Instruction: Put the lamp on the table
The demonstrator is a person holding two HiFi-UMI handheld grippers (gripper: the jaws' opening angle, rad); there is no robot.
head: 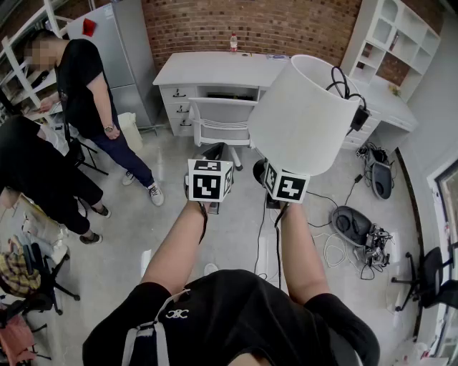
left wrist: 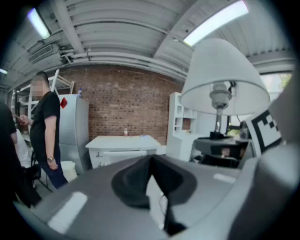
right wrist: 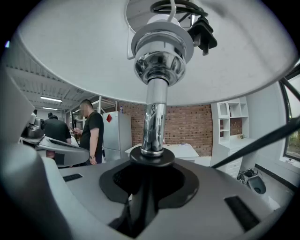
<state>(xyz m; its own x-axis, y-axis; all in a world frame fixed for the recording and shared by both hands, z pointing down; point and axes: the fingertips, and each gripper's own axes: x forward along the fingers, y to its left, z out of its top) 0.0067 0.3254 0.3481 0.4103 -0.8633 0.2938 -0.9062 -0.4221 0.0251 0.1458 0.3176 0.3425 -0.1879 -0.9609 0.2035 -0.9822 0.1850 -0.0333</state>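
Brick wall point(head: 236, 21) at back, with a grey fridge point(head: 122, 50) and a white desk point(head: 207, 70) against it. Lamp point(head: 304, 114) is up in the air, well short of the desk, white shade tilted. Right gripper point(right wrist: 145, 187) is clamped on the base of its chrome stem point(right wrist: 155, 117), and a black plug point(right wrist: 204, 33) sits inside the shade. Left gripper point(left wrist: 151, 178) has its jaws together, holding nothing. Black-and-white marker cube point(head: 210, 180) on each gripper. Shirt logo point(head: 177, 313) is unreadable. Red sticker point(head: 89, 27) on the fridge has no legible text.
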